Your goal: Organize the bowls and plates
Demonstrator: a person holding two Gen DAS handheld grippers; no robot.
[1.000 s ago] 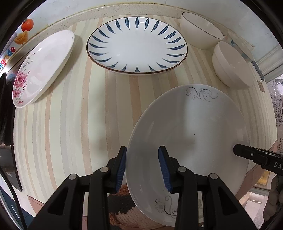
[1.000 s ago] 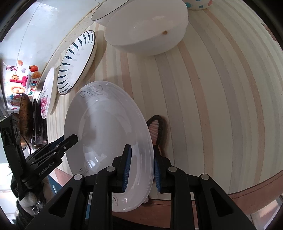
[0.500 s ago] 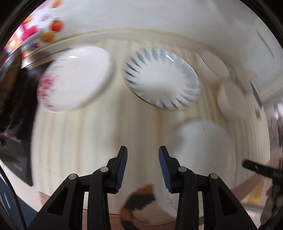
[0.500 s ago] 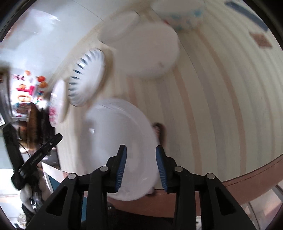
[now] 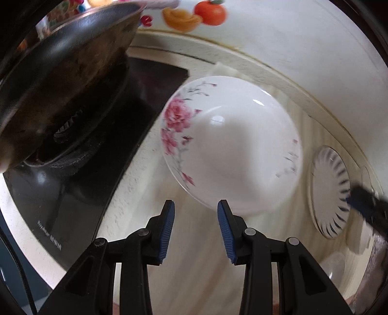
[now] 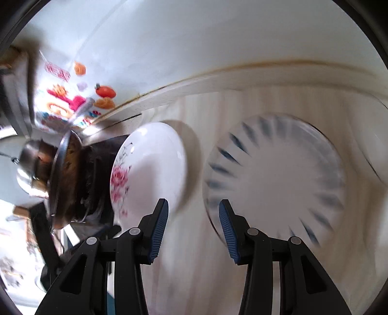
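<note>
A white plate with pink flowers [image 5: 232,147] lies on the striped counter just ahead of my left gripper [image 5: 196,226], which is open with nothing between its fingers. The near rim of the plate sits close to the right fingertip. Further right lies the blue-petal plate [image 5: 329,191]. In the right wrist view my right gripper [image 6: 193,226] is open and empty, with the flowered plate [image 6: 150,167] ahead on the left and the blue-petal plate [image 6: 276,179] ahead on the right. The other gripper's dark tip [image 5: 368,208] shows at the right edge of the left wrist view.
A black stove top [image 5: 80,184] with a dark wok [image 5: 60,80] stands left of the flowered plate. The white wall with fruit stickers [image 5: 194,14] runs along the counter's back edge. In the right wrist view the wok [image 6: 60,179] is at the left.
Both grippers have let go of the white scroll-pattern plate and swung left. The left one now faces the flowered plate, the right one the gap between the two plates.
</note>
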